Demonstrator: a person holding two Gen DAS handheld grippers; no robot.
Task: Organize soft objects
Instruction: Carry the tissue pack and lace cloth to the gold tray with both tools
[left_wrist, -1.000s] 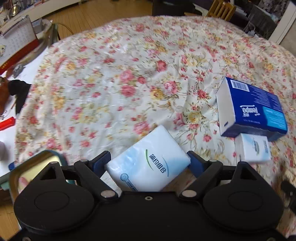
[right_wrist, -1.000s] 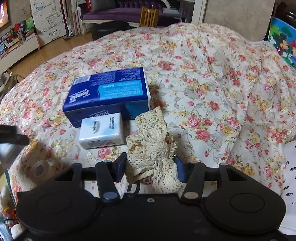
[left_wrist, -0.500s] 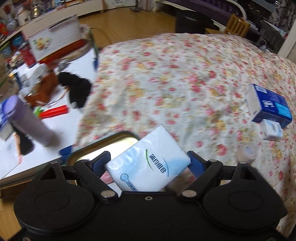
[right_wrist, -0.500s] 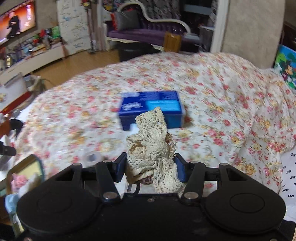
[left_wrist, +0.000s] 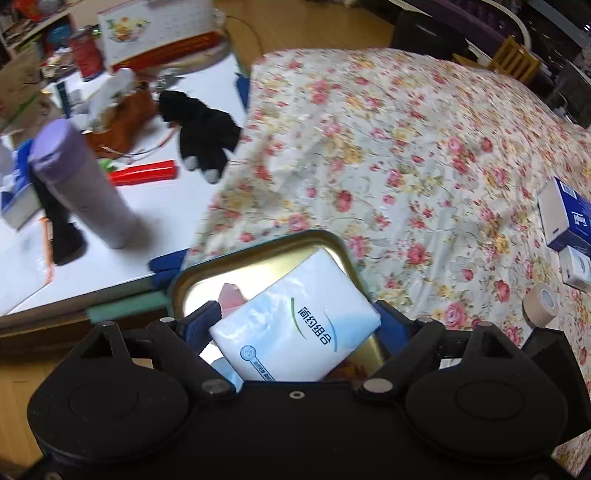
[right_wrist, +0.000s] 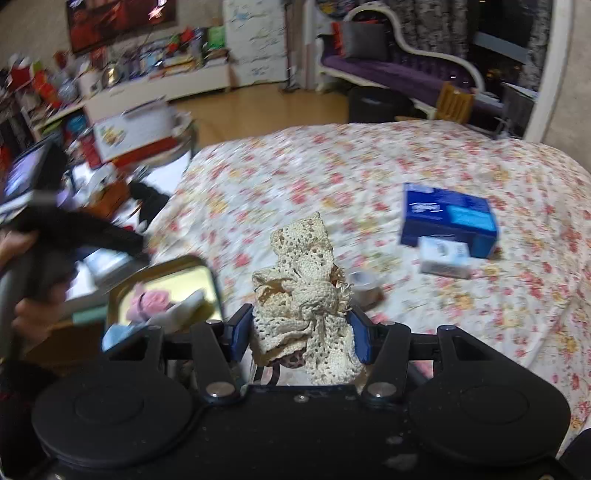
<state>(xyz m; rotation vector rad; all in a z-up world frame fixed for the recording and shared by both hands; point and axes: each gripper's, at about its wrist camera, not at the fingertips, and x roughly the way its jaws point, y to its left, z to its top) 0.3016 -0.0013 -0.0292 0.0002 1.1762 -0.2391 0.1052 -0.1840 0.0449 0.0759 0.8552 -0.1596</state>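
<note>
- Gripping a white tissue pack (left_wrist: 295, 325) in the left gripper (left_wrist: 295, 326), jaws pinching both sides; soft plastic wrap, green arc, dark printed characters, tilted just over the gold tray (left_wrist: 258, 243).
- Clamping a cream crocheted lace piece (right_wrist: 303, 295) in the right gripper (right_wrist: 301, 334), bunched and standing up between the blue pads, something leopard-patterned peeking out beneath.
- Holding a pink soft item (right_wrist: 147, 301) and a pale cloth inside the tray (right_wrist: 207, 269), at the near left edge of the bed.
- Spreading wide: a floral bedspread (left_wrist: 406, 147); lying to the left, a cluttered white table (left_wrist: 110, 206) with a purple bottle (left_wrist: 77, 184), a red tool (left_wrist: 144, 171) and a black plush (left_wrist: 203, 129).
- Resting far right on the bed: one blue tissue box (right_wrist: 448, 219), one small white pack (right_wrist: 445, 256) touching it, one tape roll (right_wrist: 364, 286) nearby.
- Showing beyond: wooden floor, shelves, a purple sofa (right_wrist: 399, 70).
</note>
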